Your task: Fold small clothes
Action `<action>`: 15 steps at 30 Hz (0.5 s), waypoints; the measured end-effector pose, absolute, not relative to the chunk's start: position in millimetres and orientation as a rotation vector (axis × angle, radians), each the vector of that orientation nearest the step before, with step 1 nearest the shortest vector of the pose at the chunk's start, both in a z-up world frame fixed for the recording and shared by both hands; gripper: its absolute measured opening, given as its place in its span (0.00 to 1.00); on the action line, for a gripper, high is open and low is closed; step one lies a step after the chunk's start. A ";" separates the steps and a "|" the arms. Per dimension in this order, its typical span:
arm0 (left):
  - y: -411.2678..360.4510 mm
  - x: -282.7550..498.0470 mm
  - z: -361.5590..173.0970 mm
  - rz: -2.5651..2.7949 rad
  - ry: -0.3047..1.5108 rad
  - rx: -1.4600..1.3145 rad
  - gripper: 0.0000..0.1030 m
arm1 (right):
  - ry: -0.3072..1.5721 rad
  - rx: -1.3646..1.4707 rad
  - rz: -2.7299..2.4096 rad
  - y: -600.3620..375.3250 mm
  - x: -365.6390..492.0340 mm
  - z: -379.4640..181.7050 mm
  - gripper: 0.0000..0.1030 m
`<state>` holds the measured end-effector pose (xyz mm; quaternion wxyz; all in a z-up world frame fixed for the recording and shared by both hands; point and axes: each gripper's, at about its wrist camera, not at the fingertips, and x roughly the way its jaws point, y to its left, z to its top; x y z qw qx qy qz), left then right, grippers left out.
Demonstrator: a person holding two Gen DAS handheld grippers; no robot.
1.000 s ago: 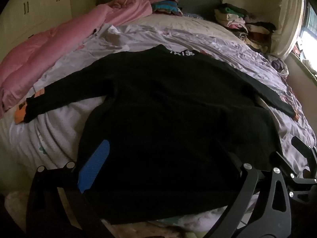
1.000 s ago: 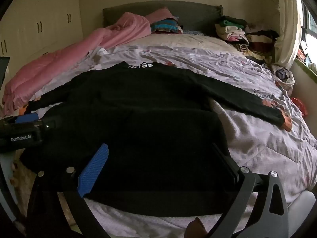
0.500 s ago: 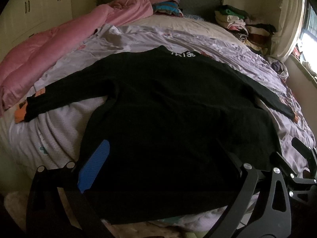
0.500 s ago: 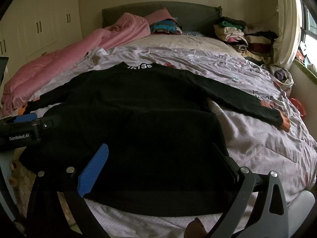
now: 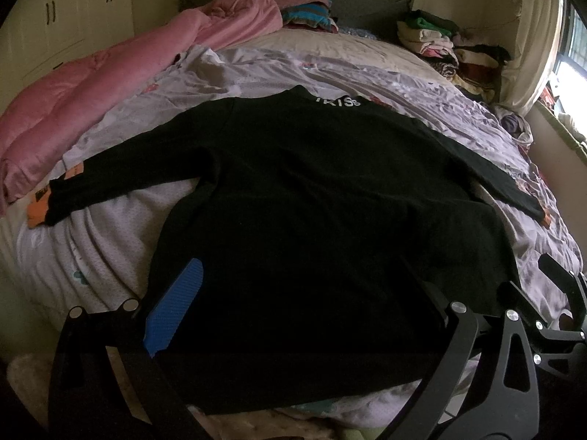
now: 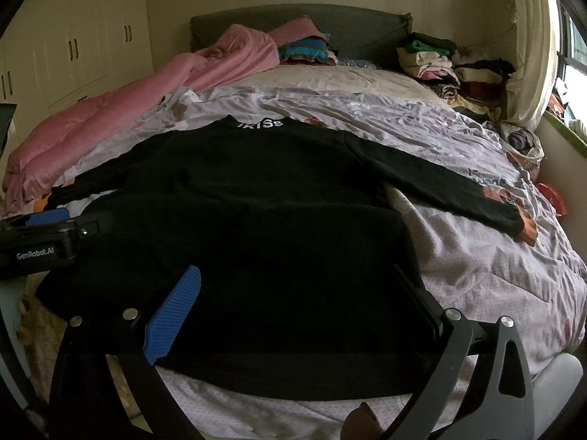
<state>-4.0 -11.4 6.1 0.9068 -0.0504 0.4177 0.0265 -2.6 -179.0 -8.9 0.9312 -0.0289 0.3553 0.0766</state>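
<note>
A: Where is the black sweater (image 5: 323, 242)?

B: Spread flat on the bed's lilac quilt (image 5: 110, 242), collar with white lettering (image 5: 339, 102) toward the headboard (image 6: 330, 22), both sleeves stretched out to the sides, hem at the near edge of the bed.

A: And the left tool (image 5: 293, 304)?

B: Spread wide over the hem, its blue pad (image 5: 172, 315) above the sweater's lower left corner. It pinches nothing. I cannot tell whether it touches the cloth.

A: The right tool (image 6: 297, 311)?

B: Also spread, over the lower right part of the sweater, gripping nothing.

A: What differs from a second ago?

B: Very little. In the right wrist view the headboard and the pink duvet (image 6: 110, 110) sit slightly lower in the picture, so that camera has tipped up a touch. The sweater has not shifted, and neither tool has narrowed its gap.

A: Anything else around?

B: Folded clothes (image 6: 440, 58) stacked at the far right corner, and a striped pile (image 6: 304, 49) by the headboard.
</note>
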 end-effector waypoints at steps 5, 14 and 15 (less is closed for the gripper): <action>-10.2 -4.2 5.6 0.055 0.861 -0.106 0.92 | 0.726 -0.060 0.157 -178.5 -2.7 -8.1 0.96; -10.1 -4.0 9.3 0.056 0.860 -0.107 0.92 | 0.725 -0.062 0.157 -177.8 -2.4 -6.1 0.96; -9.7 -3.9 8.8 0.055 0.860 -0.108 0.92 | 0.724 -0.062 0.156 -177.5 -2.5 -6.1 0.96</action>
